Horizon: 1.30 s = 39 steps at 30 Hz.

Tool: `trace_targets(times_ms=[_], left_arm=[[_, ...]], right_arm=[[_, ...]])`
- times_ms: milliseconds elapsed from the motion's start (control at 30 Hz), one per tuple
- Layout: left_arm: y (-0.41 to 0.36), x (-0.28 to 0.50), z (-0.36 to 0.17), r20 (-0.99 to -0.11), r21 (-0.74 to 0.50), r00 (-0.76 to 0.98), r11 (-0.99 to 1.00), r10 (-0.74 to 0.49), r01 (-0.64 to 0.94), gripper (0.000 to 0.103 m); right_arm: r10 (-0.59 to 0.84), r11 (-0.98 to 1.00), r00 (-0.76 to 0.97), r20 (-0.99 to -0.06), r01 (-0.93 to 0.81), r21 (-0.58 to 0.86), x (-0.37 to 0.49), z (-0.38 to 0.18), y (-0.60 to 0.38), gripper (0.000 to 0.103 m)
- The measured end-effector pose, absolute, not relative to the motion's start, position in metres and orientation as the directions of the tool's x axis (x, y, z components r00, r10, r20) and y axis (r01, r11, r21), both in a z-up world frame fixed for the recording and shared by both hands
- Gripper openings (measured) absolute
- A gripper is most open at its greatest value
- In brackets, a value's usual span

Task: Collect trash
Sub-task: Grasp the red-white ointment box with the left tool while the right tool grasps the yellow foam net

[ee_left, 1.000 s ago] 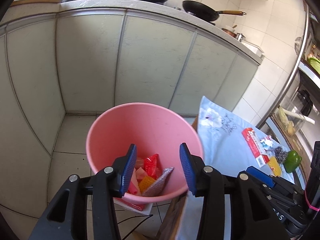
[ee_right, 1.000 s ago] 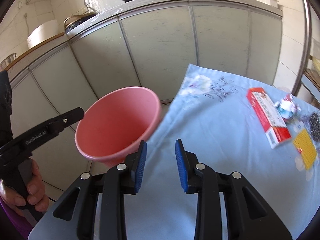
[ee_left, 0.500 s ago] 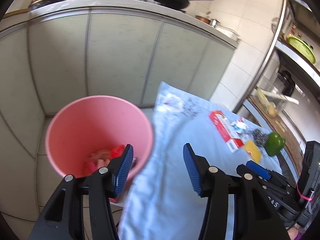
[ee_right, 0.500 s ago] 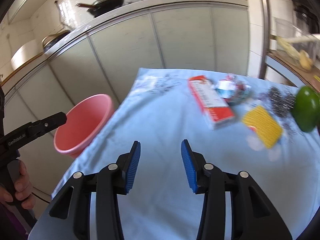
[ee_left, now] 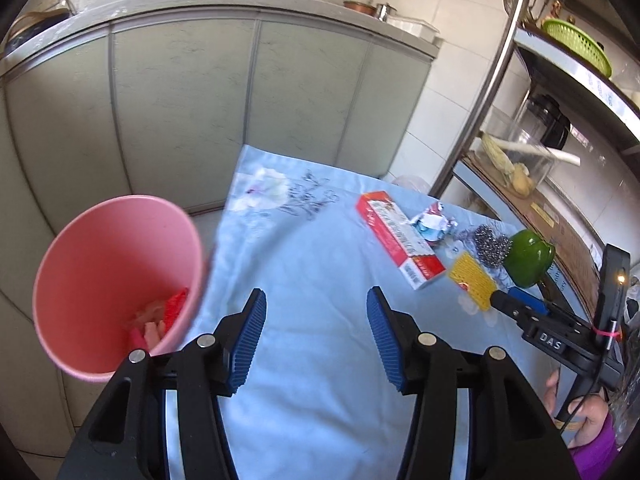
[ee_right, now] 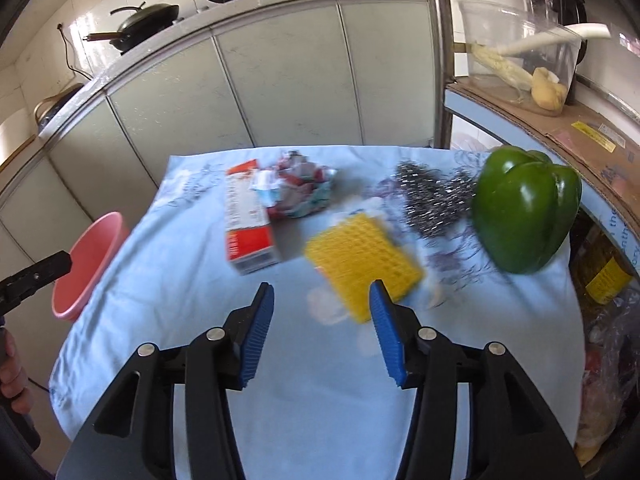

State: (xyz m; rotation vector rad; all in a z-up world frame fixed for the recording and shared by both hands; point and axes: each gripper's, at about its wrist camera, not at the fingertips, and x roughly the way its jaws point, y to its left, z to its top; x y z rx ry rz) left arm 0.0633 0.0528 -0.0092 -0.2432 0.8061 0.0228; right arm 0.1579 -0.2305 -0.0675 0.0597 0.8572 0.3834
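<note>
Lying on the blue-clothed counter [ee_right: 280, 380], the crumpled wrapper [ee_right: 298, 192] was seen far of the right tool [ee_right: 320, 332], whose jaws were opening with nothing between them. It was judged light and soft, best pinched at its bunched middle. The left tool [ee_left: 314, 340] was spread, empty, beside the pink bin [ee_left: 116, 280].

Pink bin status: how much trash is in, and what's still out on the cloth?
Done: the pink bin already holds some wrappers. In hand: nothing; the left gripper is open and empty, and the right gripper is opening near the yellow sponge. Left: red box, crumpled wrapper.
</note>
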Motion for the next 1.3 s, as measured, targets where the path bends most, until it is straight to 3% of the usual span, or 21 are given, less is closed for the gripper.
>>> trace_targets(times_ms=[400, 733, 767, 833, 933, 1300], left_arm=[[0.009, 0.122, -0.017, -0.761, -0.266, 0.634, 0.958, -0.138, -0.109, 0.052], [-0.031, 0.187, -0.049, -0.841, -0.299, 0.515, 0.937, -0.168, -0.182, 0.052], [-0.033, 0.191, -0.050, -0.844, -0.286, 0.513, 0.940, -0.156, -0.185, 0.052], [-0.040, 0.199, -0.056, -0.855, -0.261, 0.502, 0.945, -0.132, -0.195, 0.052], [-0.046, 0.211, -0.065, -0.874, -0.231, 0.474, 0.948, -0.103, -0.220, 0.052], [-0.058, 0.238, -0.079, -0.899, -0.223, 0.427, 0.939, -0.095, -0.261, 0.052]], right_arm=[[0.271, 0.944, 0.549, -0.790, -0.312, 0.107, 0.199, -0.093, -0.227, 0.052], [0.243, 0.949, 0.593, -0.768, -0.309, 0.062, 0.192, -0.099, -0.222, 0.051], [0.242, 0.949, 0.596, -0.765, -0.311, 0.057, 0.191, -0.100, -0.221, 0.049], [0.250, 0.946, 0.603, -0.758, -0.320, 0.057, 0.188, -0.098, -0.221, 0.030], [0.277, 0.941, 0.597, -0.753, -0.328, 0.087, 0.187, -0.098, -0.224, 0.017], [0.331, 0.929, 0.578, -0.746, -0.339, 0.149, 0.183, -0.097, -0.226, 0.013]])
